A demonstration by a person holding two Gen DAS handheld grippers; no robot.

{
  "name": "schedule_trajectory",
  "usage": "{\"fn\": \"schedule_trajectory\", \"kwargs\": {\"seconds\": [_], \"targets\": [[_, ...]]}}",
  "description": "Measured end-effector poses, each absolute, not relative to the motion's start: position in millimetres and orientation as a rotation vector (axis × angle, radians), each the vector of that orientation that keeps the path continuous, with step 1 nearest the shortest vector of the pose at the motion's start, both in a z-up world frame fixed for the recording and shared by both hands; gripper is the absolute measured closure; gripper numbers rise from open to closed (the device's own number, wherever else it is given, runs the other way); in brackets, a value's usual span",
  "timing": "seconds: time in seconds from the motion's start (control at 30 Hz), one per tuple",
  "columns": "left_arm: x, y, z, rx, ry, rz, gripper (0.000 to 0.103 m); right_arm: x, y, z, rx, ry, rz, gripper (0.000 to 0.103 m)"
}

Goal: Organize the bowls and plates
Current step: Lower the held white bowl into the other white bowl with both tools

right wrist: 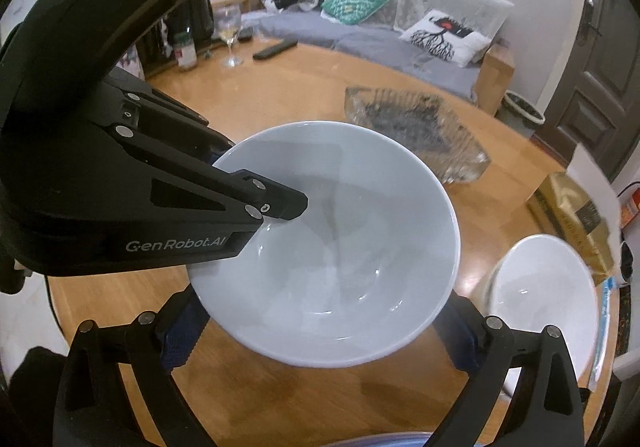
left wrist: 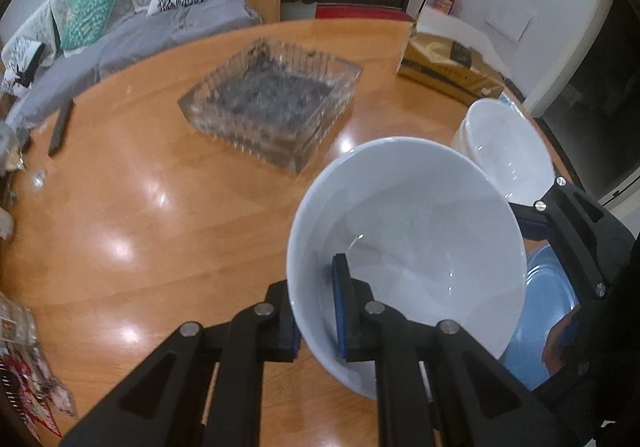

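Left gripper (left wrist: 320, 311) clamped on the white bowl (left wrist: 404, 231) rim, 1 finger inside, bowl held above the table (left wrist: 160, 207). Right gripper (right wrist: 320, 331), jaws apart, under it. Risk: thin rim pinch slips (glazed, probably slick), bowl could drop onto the 2nd bowl (left wrist: 504, 151) nearby.

**White bowl lifted, second bowl on bench**

A glossy white bowl (left wrist: 408, 247) was held tilted above the bench, empty. A second white bowl (right wrist: 544, 303) stood nearby. A pale blue plate (left wrist: 540, 323) was partly seen beneath.
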State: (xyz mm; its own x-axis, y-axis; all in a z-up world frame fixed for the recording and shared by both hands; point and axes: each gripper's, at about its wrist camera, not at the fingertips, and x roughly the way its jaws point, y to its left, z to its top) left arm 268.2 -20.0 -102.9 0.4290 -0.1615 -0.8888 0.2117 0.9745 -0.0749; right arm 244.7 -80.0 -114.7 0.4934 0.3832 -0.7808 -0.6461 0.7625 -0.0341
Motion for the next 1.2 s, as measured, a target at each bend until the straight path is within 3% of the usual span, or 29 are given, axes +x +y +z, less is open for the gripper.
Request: {"fn": "schedule_trajectory", "kwargs": {"seconds": [0.43, 1.2], "targets": [[279, -74, -53, 0.117, 1.022, -0.272, 0.093, 241, -132, -72, -0.285, 0.771, 0.564, 0.006], [333, -184, -78, 0.179, 1.06, -0.392, 0.092, 272, -231, -85, -0.206, 0.857, 0.402, 0.006]]}}
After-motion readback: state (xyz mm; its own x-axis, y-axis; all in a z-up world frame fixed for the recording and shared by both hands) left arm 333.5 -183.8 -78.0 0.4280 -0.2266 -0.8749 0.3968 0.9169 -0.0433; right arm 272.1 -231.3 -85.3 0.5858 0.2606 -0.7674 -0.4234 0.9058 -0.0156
